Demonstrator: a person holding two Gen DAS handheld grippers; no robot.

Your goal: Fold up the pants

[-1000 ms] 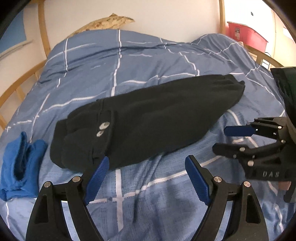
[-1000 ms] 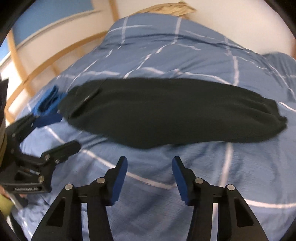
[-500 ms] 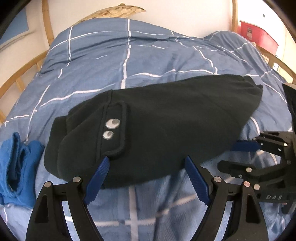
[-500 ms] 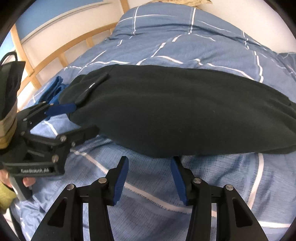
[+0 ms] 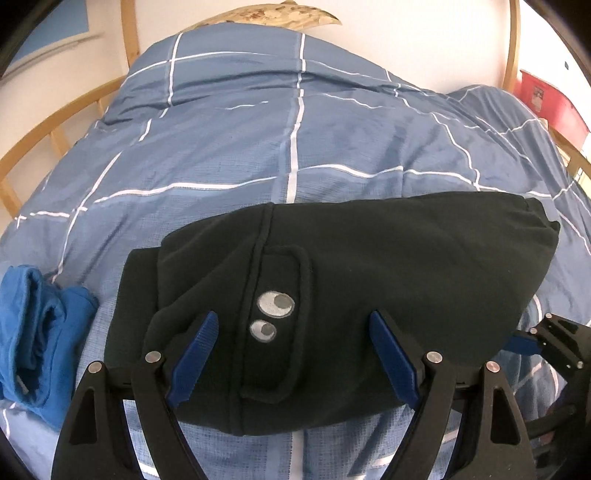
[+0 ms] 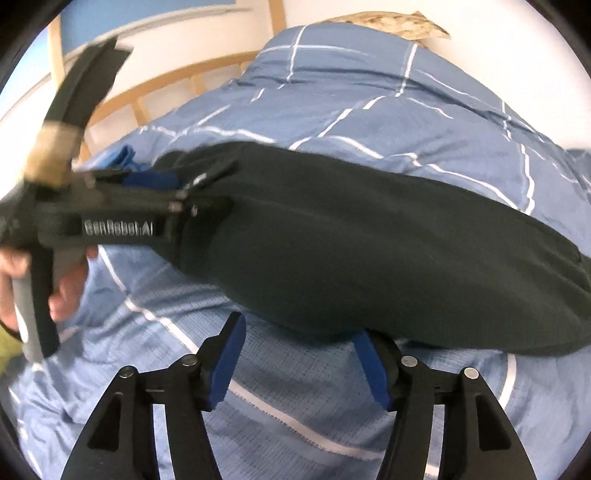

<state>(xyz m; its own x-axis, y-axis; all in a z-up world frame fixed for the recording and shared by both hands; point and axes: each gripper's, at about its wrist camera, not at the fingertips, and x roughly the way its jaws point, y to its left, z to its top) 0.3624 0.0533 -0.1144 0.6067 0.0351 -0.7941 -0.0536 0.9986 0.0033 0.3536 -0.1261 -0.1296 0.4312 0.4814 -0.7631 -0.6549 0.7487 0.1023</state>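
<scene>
Black pants (image 5: 388, 266), folded lengthwise, lie across the blue checked duvet (image 5: 295, 122). My left gripper (image 5: 291, 332) is open wide, its blue pads straddling the waist end around a pocket flap with two eye-shaped patches (image 5: 275, 304); the pads do not press the cloth. My right gripper (image 6: 299, 332) is at the near edge of the pants (image 6: 369, 240) around mid-length. Its jaws are opening, and the right fingertip (image 6: 364, 341) touches the cloth's edge with little cloth between the pads. Each gripper shows in the other's view: the right gripper (image 5: 546, 343), and the left gripper (image 6: 155, 184) held by a hand.
A folded bright blue garment (image 5: 40, 332) lies just left of the waist end. A wooden bed rail (image 5: 55, 125) curves round the left and back. A patterned pillow (image 5: 273, 16) sits at the head of the bed, and a red box (image 5: 550, 99) stands beyond its right side.
Both grippers have closed in on the pants. The left one now straddles the waist end instead of hanging short of it. The right gripper's jaws have widened at the near edge.
</scene>
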